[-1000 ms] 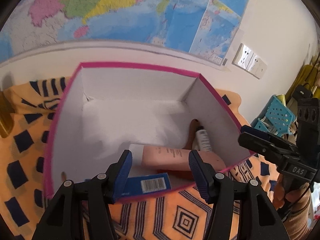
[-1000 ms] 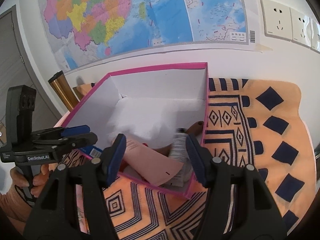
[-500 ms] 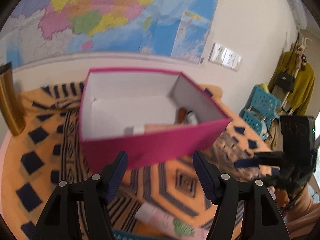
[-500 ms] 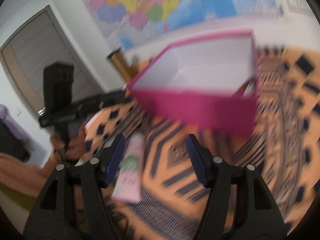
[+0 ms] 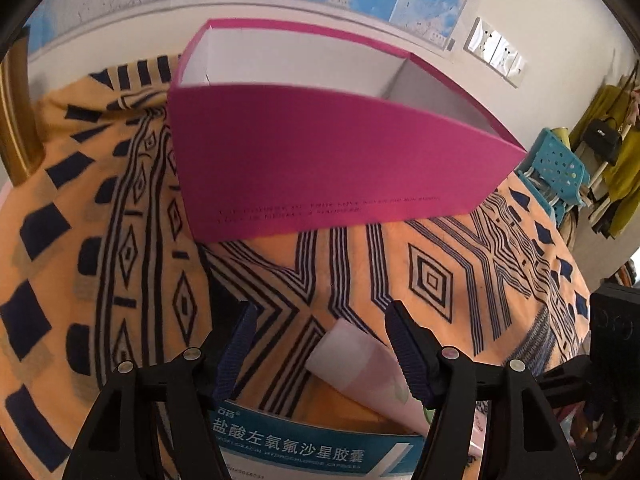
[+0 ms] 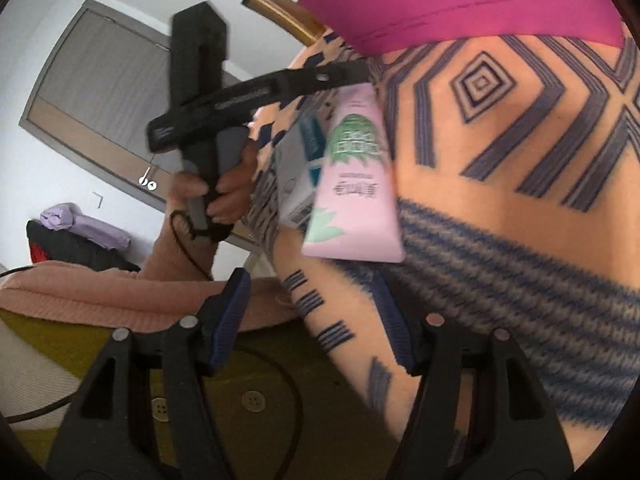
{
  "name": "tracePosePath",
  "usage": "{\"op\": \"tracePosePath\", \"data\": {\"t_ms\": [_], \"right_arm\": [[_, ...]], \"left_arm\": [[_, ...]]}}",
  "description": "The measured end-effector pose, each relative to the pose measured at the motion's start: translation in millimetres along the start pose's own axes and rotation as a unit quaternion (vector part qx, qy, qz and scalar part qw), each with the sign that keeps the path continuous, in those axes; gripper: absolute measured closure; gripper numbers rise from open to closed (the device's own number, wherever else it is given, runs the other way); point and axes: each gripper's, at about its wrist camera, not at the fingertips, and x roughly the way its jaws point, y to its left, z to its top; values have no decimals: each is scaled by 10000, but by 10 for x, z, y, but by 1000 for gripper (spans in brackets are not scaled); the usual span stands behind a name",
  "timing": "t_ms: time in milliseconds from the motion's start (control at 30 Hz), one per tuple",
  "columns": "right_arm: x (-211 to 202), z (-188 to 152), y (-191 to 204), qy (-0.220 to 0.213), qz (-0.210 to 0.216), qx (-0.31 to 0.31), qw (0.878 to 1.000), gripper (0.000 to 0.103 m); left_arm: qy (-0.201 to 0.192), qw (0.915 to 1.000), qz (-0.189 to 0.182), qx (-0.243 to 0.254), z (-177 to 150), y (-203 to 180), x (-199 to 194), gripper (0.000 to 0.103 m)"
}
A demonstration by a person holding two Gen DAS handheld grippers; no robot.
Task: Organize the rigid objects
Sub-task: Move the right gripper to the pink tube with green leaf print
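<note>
while the left gripper point(image 5: 320, 344) hung over the patterned orange cloth point(image 5: 440, 272) on the bench, its fingers point(image 5: 236, 348) stood spread and pinched nothing, having just been opening. between them, toward five o'clock, lay the cap end of a pink tube point(image 5: 360, 364), not touched by either pad. a blue-and-white medicine box point(image 5: 304, 448) with chinese print lay at six o'clock, under the gripper's frame and just beside the tube. the open magenta box point(image 5: 320, 160) stood on the cloth at twelve o'clock, its white inside facing up and its contents hidden by the near wall.

in the right wrist view the right gripper point(image 6: 316, 320) hovered at the bench edge with fingers point(image 6: 232, 312) spread and bare. the pink tube point(image 6: 356, 184) lay at twelve o'clock from them, the medicine box point(image 6: 304, 168) touching it at its nine o'clock side. a hand point(image 6: 216, 196) in a pink sleeve gripped the left gripper's handle at ten o'clock.
</note>
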Motion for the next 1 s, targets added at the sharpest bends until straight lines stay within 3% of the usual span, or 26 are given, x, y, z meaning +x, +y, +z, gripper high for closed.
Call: {"op": "tracePosePath", "data": {"t_ms": [167, 467, 600, 867, 1000], "right_arm": [[-29, 38, -12, -304, -18, 187, 9994, 38], [-307, 275, -172, -907, -499, 302, 9942, 38], [-271, 248, -144, -790, -488, 288, 9953, 38], [-34, 72, -77, -262, -286, 270, 9989, 38], [5, 118, -121, -385, -249, 359, 9983, 38]], "left_arm": [[116, 9998, -137, 6, -21, 11, 37, 36], [241, 9993, -294, 73, -107, -106, 51, 36], [196, 9997, -108, 64, -104, -103, 22, 36], [208, 9995, -156, 176, -122, -104, -48, 38], [201, 9996, -81, 193, -133, -139, -60, 38]]}}
